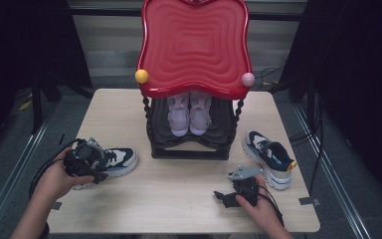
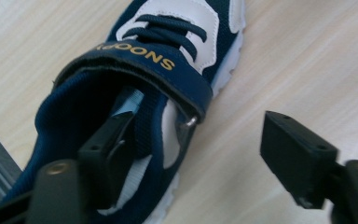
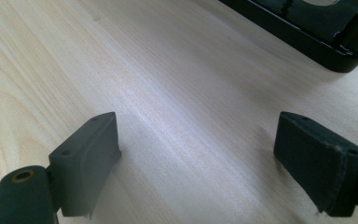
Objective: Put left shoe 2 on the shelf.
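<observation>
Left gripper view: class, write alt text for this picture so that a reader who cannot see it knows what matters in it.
A navy and white sneaker with a strap reading SNOOPY lies on a pale wooden table. The left gripper straddles its side wall: one black jaw sits inside the shoe's opening, the other outside over the table, not pressing on it.

From the high view I look forward and down across the whole tabletop, with the red-topped rack at the far edge. My left gripper view sits very close above the navy shoe, facing down into its opening. My right gripper view rides low, facing across bare tabletop toward the rack's black base. The high view shares that shoe and base.
</observation>
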The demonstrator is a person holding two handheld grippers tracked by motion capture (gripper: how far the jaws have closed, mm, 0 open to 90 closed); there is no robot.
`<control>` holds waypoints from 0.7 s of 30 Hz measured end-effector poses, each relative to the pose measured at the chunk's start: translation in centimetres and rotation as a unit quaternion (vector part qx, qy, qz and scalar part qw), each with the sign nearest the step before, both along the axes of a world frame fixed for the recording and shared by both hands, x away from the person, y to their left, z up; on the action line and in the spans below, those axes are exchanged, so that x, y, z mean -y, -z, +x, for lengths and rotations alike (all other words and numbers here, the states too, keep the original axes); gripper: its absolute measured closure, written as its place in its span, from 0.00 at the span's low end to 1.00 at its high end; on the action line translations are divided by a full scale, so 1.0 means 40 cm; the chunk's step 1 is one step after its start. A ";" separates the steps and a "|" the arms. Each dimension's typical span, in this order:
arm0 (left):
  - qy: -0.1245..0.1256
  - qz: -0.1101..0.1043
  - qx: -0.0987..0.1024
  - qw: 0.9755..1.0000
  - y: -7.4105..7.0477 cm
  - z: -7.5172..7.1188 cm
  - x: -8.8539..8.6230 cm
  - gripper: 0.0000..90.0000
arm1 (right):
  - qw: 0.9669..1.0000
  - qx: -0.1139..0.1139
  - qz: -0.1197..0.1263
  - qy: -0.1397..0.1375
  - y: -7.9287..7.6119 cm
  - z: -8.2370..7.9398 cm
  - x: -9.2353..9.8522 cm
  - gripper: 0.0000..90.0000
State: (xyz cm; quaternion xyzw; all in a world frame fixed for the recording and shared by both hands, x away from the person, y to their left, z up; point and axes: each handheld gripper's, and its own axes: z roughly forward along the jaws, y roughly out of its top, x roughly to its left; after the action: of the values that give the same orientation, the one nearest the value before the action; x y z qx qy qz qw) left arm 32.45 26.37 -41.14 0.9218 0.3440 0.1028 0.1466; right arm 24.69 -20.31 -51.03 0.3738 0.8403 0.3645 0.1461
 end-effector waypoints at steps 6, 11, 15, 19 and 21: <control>-0.004 0.013 0.017 1.000 -0.002 0.000 0.016 0.58 | 1.000 0.000 0.000 0.000 0.000 0.000 0.000 0.15; -0.023 0.004 0.021 1.000 -0.005 0.001 0.019 0.76 | 1.000 0.000 0.000 0.000 0.000 0.000 0.000 0.15; -0.034 0.003 0.020 0.999 -0.008 0.004 0.036 0.84 | 1.000 0.000 0.000 0.000 0.000 0.000 0.000 0.15; -0.079 -0.005 0.022 0.997 -0.010 0.010 0.054 0.87 | 1.000 0.000 0.000 0.000 0.000 0.000 0.000 0.15; -0.104 -0.027 0.022 0.994 -0.005 0.013 0.059 0.88 | 1.000 0.000 0.000 0.000 0.000 0.000 0.000 0.15</control>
State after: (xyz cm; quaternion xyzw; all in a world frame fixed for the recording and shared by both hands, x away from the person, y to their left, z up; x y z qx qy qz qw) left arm 32.96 24.00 -40.94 0.8742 0.4374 0.1282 0.1672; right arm 24.69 -20.31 -51.03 0.3737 0.8403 0.3645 0.1460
